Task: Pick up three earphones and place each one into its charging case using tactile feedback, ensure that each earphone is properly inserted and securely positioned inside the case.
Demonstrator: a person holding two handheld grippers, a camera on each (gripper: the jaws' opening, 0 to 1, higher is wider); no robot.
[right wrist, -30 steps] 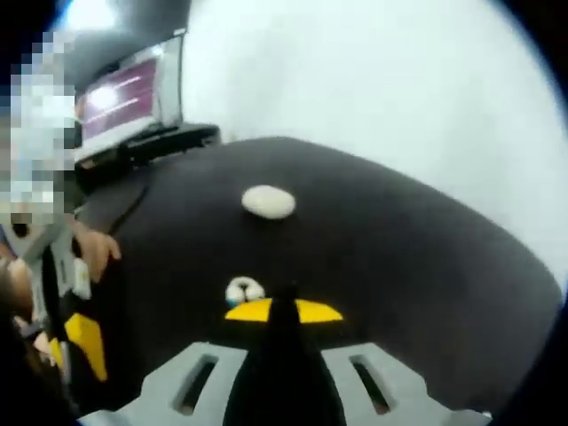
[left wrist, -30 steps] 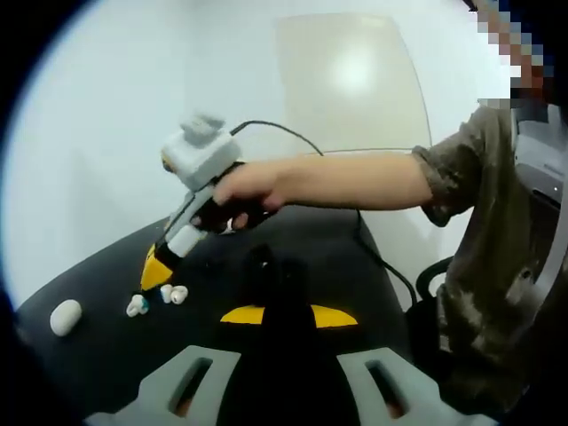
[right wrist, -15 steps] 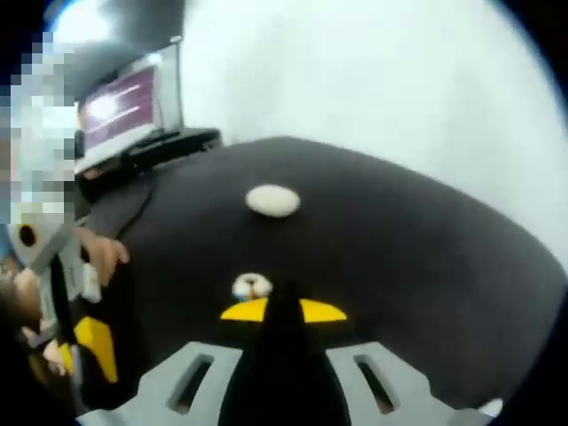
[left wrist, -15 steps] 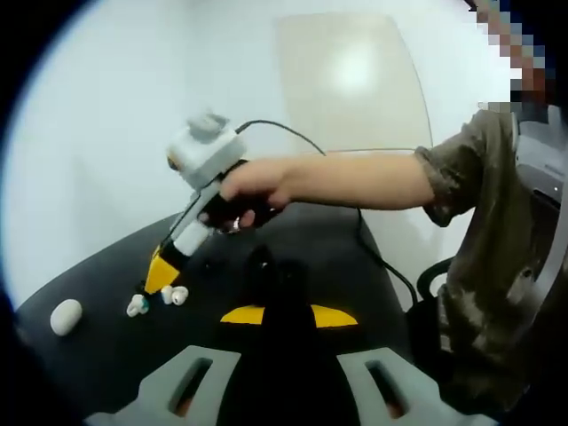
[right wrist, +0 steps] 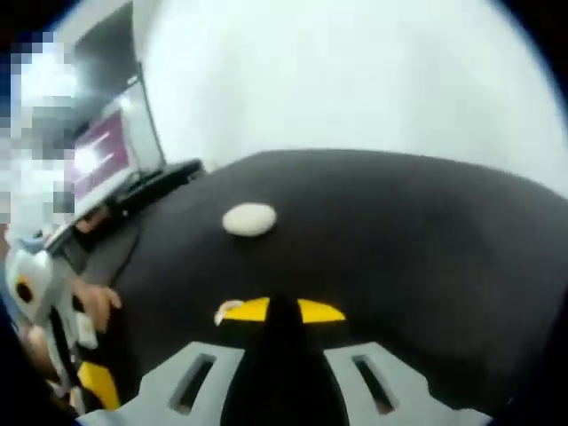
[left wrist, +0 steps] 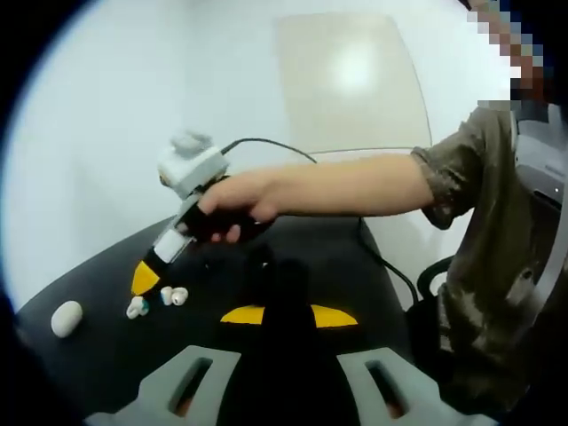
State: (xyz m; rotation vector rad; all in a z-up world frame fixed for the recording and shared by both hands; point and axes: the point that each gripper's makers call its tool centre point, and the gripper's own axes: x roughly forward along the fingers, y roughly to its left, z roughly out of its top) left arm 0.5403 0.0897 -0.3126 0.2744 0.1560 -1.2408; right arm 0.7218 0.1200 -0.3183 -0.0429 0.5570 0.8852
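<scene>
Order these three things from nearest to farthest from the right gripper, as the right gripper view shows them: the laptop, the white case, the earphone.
1. The earphone, right at the tips of the right gripper, on the left side.
2. The white case, farther out on the black table, slightly left.
3. The laptop, at the table's far left edge.

The right gripper (right wrist: 280, 312) rises from the bottom of the view over a black desk (right wrist: 426, 240), its yellow-tipped fingers (right wrist: 321, 311) closed together. A small white earphone (right wrist: 225, 308) peeks out just beside the left fingertip, touching it. Farther away on the desk lies a white oval charging case (right wrist: 248, 219). At far left a laptop (right wrist: 111, 155) glows, and a hand (right wrist: 93, 306) shows below it.
</scene>
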